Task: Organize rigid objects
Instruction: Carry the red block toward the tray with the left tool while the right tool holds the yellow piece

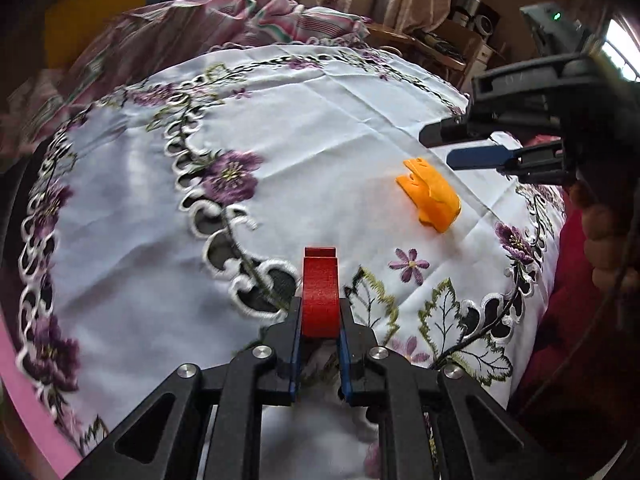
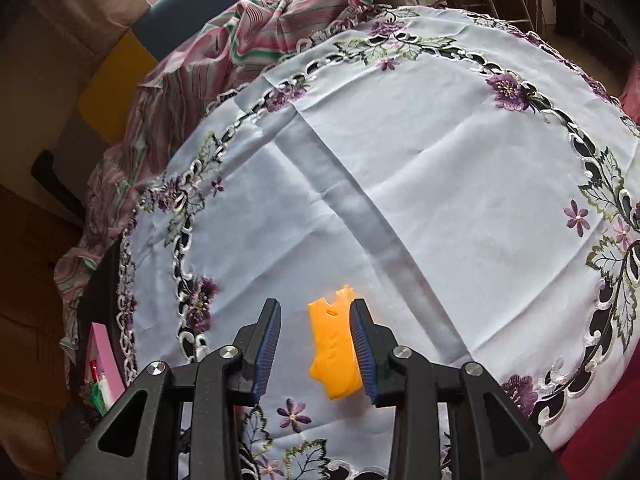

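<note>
Clamping a red plastic piece (image 1: pixel 319 293), the left hand-held gripper (image 1: pixel 320 320) hovers over the embroidered tablecloth (image 1: pixel 304 128); the right hand-held gripper (image 2: pixel 318 350) stands wide around the orange plastic piece (image 2: pixel 334 354), lying on the cloth.

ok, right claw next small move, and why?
Probably shift the right claw slightly rightward, then close. It is open, and the orange piece lies on the tablecloth off-centre, against the right finger. The left claw already clamps the red piece.
</note>
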A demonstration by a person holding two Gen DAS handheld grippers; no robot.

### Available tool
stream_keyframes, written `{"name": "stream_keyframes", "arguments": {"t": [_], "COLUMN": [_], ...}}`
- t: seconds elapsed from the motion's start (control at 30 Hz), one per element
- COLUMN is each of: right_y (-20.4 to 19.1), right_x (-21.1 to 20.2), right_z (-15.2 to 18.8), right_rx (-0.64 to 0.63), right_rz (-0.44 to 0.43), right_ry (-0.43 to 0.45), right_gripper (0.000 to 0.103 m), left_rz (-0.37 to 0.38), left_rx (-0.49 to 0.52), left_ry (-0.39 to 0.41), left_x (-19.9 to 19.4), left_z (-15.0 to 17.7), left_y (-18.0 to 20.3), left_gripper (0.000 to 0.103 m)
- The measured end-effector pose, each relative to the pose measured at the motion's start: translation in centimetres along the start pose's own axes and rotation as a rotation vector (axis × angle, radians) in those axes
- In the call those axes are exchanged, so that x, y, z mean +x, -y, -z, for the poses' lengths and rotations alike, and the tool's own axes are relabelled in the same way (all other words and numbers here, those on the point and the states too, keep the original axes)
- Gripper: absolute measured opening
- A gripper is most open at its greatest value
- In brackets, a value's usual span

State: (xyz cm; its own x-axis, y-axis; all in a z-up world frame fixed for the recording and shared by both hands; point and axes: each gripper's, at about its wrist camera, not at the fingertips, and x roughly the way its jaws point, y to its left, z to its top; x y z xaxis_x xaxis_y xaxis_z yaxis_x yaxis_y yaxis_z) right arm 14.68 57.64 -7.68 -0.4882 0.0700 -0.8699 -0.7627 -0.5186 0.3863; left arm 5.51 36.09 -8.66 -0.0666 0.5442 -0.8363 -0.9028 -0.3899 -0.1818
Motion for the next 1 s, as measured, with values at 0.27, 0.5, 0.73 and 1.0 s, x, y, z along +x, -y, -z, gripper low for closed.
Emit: {"name": "stream_keyframes", "arguments": {"t": [0.27, 0.5, 0.73, 1.0], "right_y": [-0.8, -1.5, -4.6, -5.5], "right_x": [1.3, 2.2, 4.3, 5.0], "right_z": [0.3, 0.6, 1.9, 2.5], "right_rx": [-0.041, -0.062, -0.237, -0.298], "right_rz": [0.080, 0.138, 0.155, 0.122], "right_ry": [-0.047, -0.069, -0.129, -0.172], "right_gripper": [0.036, 0.036, 0.029, 0.031], "left_rz": [-0.031, 0.017, 0.036, 0.030], "left_rx": [-0.059, -0.101, -0.138, -0.167], "left_ry": [0.031, 0.036, 0.034, 0.066], "left_x": [-1.5, -1.3, -0.9, -1.1], "left_z": [2.7, 2.5, 2.1, 2.4], "left_y": [-1.5, -2.5, -3.0, -3.1], "left_gripper": [0.015, 0.016, 0.016, 0.015]}}
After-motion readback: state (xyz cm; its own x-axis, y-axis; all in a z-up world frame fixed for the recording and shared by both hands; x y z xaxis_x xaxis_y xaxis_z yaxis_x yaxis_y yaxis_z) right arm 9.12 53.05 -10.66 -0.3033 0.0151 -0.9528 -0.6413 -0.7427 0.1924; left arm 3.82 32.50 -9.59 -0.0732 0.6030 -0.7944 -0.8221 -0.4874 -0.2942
